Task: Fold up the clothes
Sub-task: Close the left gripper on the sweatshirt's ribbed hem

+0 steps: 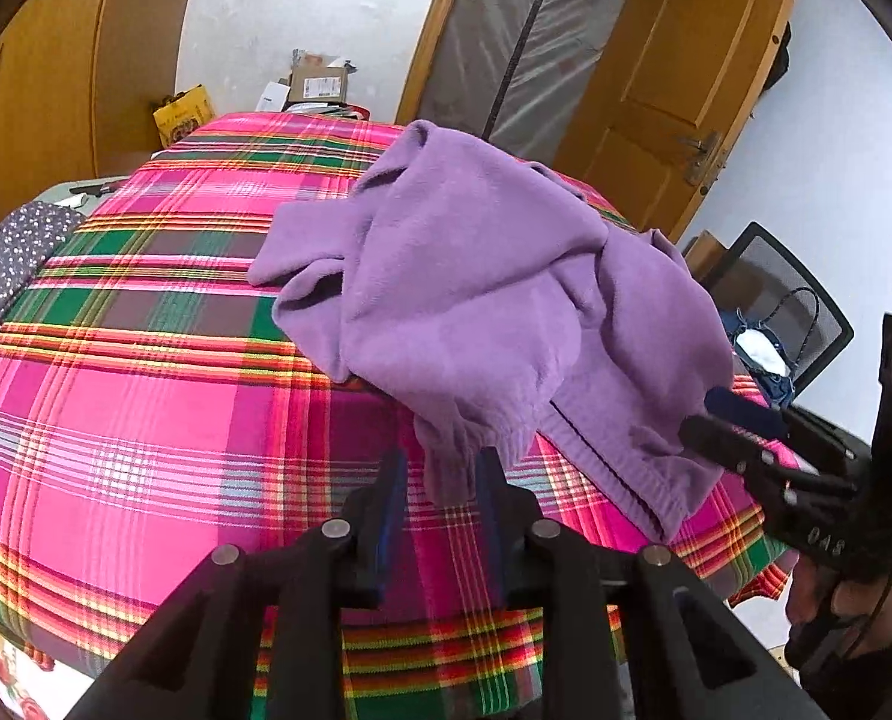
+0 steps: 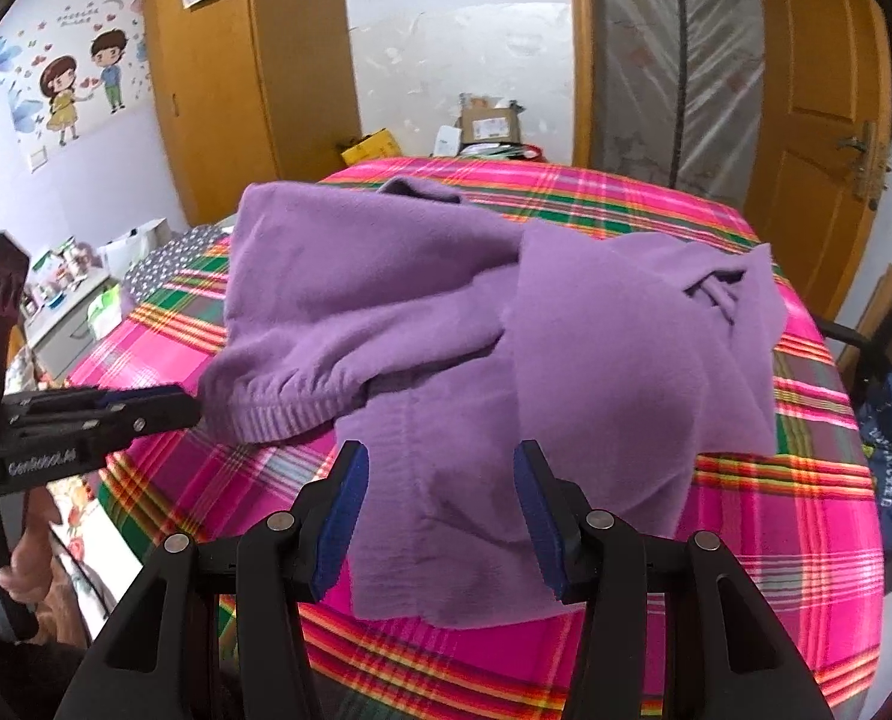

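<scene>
A crumpled purple garment (image 2: pixel 446 324) is spread in loose folds over a bed covered by a pink plaid blanket (image 1: pixel 134 396). In the right wrist view the garment fills the middle of the picture, with a ribbed cuff (image 2: pixel 278 414) lying toward 9 o'clock and a flat hem hanging down toward 6 o'clock at the near edge of the bed.

The left tongs (image 1: pixel 440 480) are seen parted, with the ribbed end of a sleeve hanging between the blue pads (image 1: pixel 393 498); a gap is visible on each side of the fabric, so no grip is shown. In the right wrist view the same tongs are seen entering from 9 o'clock, their tips just beside the cuff.

The right tongs (image 2: pixel 440 480) are held wide open, straddling the lower hem of the garment without pressing on it.

A dark dotted cloth (image 1: pixel 14 258) is seen at the bed's edge toward 9 o'clock in the left wrist view. A wooden door (image 2: pixel 818 120) stands at 2 o'clock, and cardboard boxes (image 2: pixel 488 123) are piled beyond the bed at 12 o'clock.
</scene>
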A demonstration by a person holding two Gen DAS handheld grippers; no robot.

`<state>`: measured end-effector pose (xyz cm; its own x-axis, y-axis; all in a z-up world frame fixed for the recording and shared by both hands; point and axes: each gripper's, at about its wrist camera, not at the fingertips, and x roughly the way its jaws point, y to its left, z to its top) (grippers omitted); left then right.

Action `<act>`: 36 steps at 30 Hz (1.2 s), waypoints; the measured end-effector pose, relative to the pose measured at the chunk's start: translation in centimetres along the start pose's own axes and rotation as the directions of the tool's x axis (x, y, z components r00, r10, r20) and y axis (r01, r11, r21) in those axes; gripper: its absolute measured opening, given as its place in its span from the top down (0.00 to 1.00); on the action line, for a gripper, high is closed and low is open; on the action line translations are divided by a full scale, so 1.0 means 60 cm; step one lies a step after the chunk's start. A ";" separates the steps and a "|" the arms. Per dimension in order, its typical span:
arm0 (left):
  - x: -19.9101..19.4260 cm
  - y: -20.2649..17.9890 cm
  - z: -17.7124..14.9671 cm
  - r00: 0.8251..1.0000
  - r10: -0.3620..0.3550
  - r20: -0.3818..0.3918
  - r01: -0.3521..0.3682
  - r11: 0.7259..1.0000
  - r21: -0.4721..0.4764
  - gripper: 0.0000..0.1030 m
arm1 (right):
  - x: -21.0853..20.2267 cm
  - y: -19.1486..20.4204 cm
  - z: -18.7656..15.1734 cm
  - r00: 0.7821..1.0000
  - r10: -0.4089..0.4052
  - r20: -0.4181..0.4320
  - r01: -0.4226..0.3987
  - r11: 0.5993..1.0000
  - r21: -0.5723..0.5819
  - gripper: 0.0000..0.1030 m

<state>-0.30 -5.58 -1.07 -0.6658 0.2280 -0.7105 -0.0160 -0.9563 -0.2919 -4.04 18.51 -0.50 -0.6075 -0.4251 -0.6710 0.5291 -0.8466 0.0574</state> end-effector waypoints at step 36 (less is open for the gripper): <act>0.050 0.021 0.018 0.992 -0.122 -0.033 0.118 0.989 -0.091 0.80 | 0.054 0.038 -0.049 0.990 0.020 -0.140 -0.047 0.981 -0.188 0.62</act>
<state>-3.09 -6.32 -2.88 -0.6341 0.3486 -0.6902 -0.0269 -0.9020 -0.4309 -3.05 16.15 -4.69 -0.5076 -0.3932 -0.7667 0.6589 -0.7505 -0.0513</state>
